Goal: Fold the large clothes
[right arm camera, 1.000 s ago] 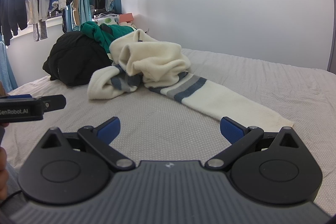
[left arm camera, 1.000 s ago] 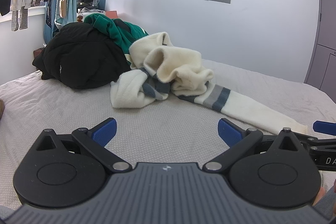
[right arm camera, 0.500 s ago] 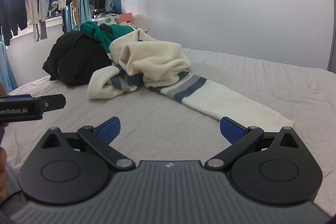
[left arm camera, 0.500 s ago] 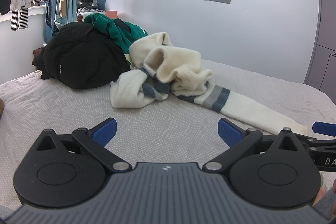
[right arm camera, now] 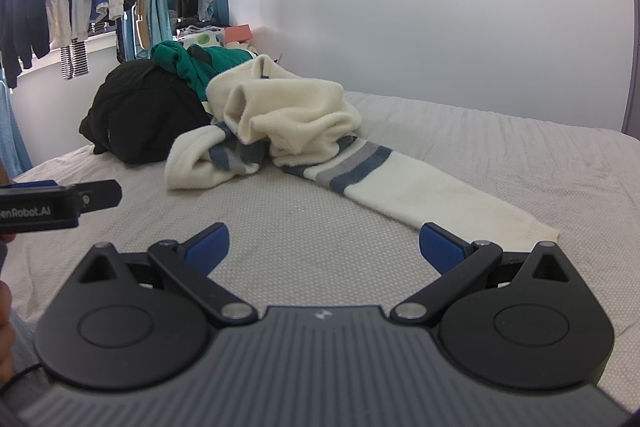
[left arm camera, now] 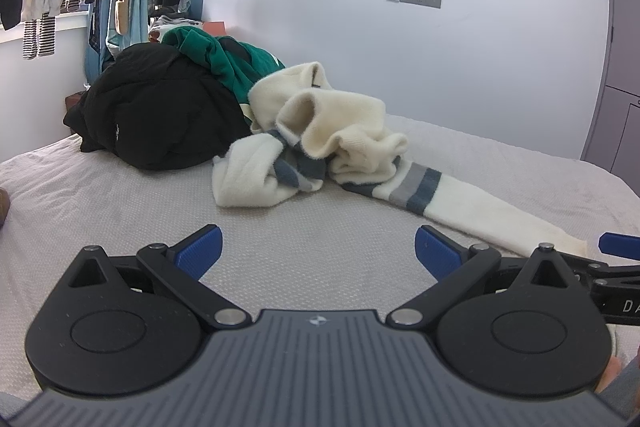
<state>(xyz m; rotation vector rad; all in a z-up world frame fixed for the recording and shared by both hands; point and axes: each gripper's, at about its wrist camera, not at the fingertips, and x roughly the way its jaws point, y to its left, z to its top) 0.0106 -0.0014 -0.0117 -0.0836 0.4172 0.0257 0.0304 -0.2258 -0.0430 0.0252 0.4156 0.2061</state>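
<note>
Heaping bed (left arm camera: 120, 211): three garments (left arm camera: 328, 131).

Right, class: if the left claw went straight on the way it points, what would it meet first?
Probably the cream striped sweater, crumpled on the bed. The left claw is open with only bare bedcover ahead of it first; depth is hard to judge.

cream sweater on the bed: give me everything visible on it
The cream sweater looks like fuzzy knit with blue and grey stripe bands. It lies crumpled and unfolded on the bed, its body bunched in a heap. One sleeve stretches flat toward the right gripper, whose jaws are open and clear of it. Its far side leans against the green garment.
</note>
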